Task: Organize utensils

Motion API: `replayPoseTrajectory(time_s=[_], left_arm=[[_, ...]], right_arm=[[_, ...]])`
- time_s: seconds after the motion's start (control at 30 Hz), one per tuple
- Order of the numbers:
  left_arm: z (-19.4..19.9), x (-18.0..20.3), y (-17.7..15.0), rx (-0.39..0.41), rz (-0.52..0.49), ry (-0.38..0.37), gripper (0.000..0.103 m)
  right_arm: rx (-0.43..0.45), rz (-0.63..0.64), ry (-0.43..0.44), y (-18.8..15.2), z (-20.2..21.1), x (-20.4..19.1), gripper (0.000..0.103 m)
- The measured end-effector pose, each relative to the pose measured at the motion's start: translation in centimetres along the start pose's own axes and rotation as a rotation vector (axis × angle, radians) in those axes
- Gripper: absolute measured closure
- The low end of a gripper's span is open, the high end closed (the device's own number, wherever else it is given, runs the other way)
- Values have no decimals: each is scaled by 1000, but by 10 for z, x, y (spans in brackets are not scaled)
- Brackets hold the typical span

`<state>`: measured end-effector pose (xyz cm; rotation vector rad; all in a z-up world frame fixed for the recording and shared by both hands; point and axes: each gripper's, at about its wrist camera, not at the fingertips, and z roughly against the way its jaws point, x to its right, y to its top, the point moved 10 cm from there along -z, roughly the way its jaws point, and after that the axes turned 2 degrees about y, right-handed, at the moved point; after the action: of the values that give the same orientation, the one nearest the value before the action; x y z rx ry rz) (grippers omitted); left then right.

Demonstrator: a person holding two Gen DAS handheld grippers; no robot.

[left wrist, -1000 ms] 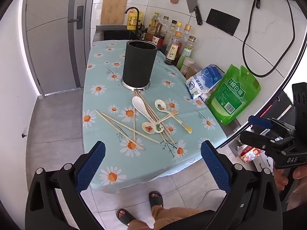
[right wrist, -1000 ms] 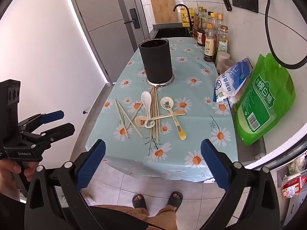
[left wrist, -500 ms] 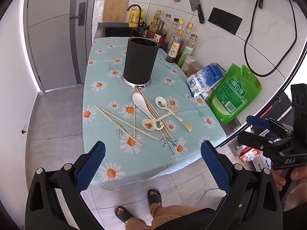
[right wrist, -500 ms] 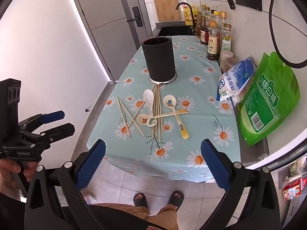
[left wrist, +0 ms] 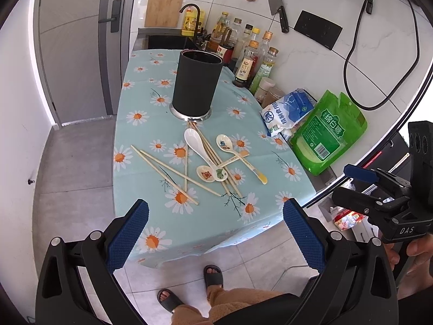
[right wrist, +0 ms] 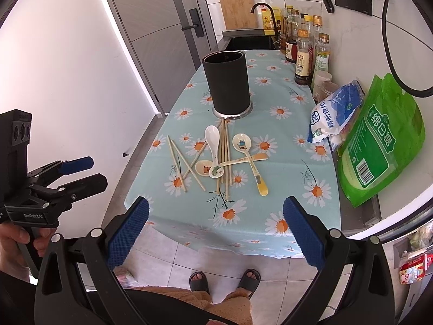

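Both my tongs, left gripper (left wrist: 215,237) and right gripper (right wrist: 216,234), gape wide and empty; the pale wooden chopsticks (right wrist: 224,159) lie ahead, lengthwise near-to-far, nearer my right.

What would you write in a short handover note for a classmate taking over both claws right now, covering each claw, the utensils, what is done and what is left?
Left claw: open, holding nothing, short of the table's near edge.
Right claw: open, holding nothing, likewise back from the table.
Black holder: upright on the daisy tablecloth; no utensil shows above its rim.
Chopsticks and spoons lie scattered and crossed in front of the holder; the white spoon lies across some chopsticks.
Done: nothing visibly sorted yet.
Left: pick up every chopstick and spoon, probably into the holder.
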<state>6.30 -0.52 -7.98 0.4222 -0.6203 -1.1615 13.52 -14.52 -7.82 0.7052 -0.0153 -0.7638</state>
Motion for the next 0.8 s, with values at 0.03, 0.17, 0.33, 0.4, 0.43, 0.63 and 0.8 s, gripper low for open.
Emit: replayPoseTrajectory(time_s=[0.03,0.17,0.33,0.4,0.43,0.63,0.8], left_arm=[[0,1,0,0,-4,2,6],[0,2,0,1,-5,3,6],[1,2,4,7,-7,6,6],[1,2,4,10,-6,8,6],[0,1,4,8,-3,9,6],[-1,2,5,7,-10,10,6],[-2,-1,5,3,4,4,6]], right_arm=[[-1,3,0,0,0,0,4],[-4,4,-2,0,-1,0,4],[-2,5,3,0,-1,0,4],[-5,7,3,0,-2,-1,4],[-5,7,3,0,-3,-1,4],[4,11,8,2,-3,-3,4],[-6,10,4,1,-4,-2,4]])
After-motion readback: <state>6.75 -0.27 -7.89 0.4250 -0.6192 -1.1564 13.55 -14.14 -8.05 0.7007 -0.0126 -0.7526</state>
